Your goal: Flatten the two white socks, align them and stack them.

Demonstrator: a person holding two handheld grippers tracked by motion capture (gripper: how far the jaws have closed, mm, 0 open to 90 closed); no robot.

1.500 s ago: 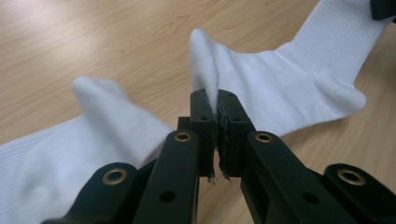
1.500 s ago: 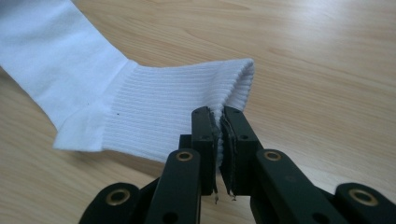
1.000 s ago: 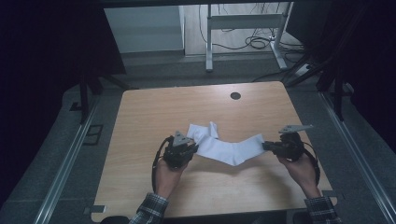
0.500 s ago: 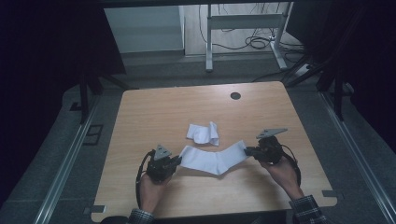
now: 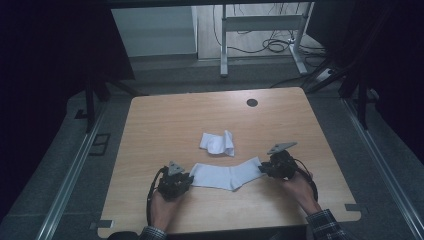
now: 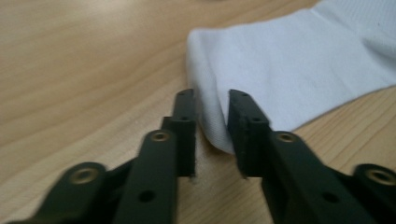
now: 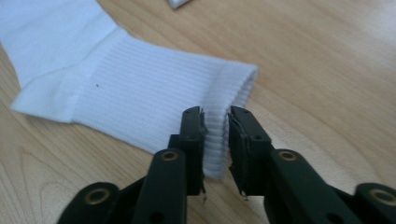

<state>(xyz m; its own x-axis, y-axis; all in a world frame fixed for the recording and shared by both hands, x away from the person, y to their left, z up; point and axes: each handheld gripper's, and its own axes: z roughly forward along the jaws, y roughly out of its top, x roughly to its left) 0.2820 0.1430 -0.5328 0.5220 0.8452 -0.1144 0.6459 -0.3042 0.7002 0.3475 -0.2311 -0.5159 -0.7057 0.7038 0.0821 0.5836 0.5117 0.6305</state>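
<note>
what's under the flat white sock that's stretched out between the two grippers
The flat white ribbed sock lies directly on the light wooden table; bare wood shows around it. Whatever is beneath its middle is covered by the fabric.

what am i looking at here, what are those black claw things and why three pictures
A person sits at a wooden table and holds a hand tool in each hand: two black jaws that pinch like tongs. The high view looks down from above the person's side. There the left gripper is at the lower left and the right gripper at the right. The other two pictures come from small cameras riding on each tool, looking along its jaws.

A white sock lies flat between the tools, and a second, crumpled sock lies farther back.

The left gripper has the sock's rounded end between its jaws, and the right gripper has the ribbed cuff. Both pairs of jaws have just been opening, with a gap beside the cloth, so the sock looks released rather than gripped.
</note>
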